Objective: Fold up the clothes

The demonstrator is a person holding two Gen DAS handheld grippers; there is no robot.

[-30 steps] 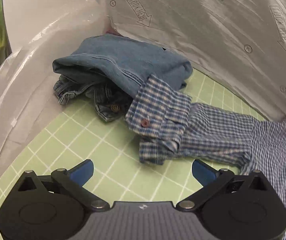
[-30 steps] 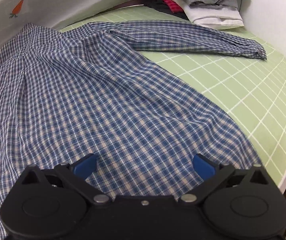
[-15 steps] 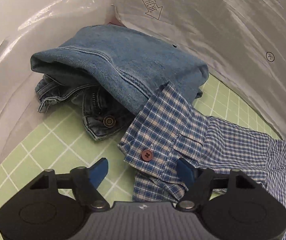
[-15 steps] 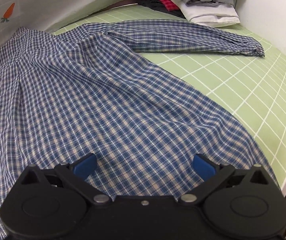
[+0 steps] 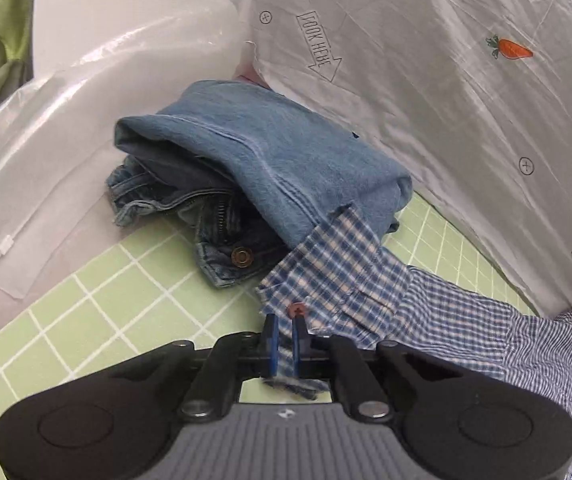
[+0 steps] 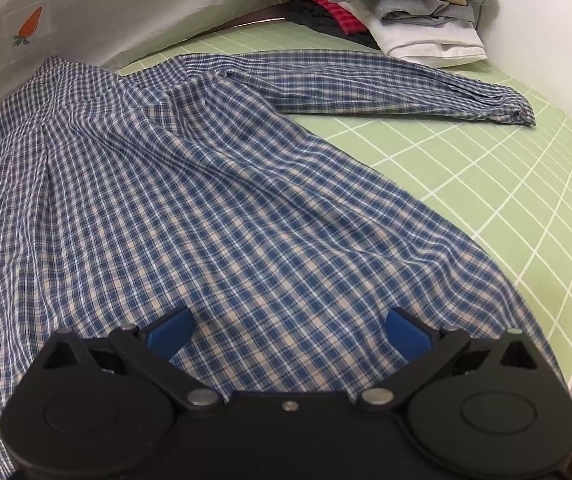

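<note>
While the left tongs are closing on the plaid shirt's cuff, beside the folded jeans, the sleeve is running rightward toward the shirt body on the desk. Wide open a second ago, they are now pinching cloth. The right tongs are hovering open, empty.

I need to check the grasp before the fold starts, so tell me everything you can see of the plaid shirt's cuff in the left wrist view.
The cuff is blue-and-white plaid woven cloth, larger-checked than the sleeve behind it, with a red button near its edge. It lies crumpled on the green grid mat, its far end leaning against the folded jeans. The left tongs are closing on its near edge, cloth between the blue pads.
</note>
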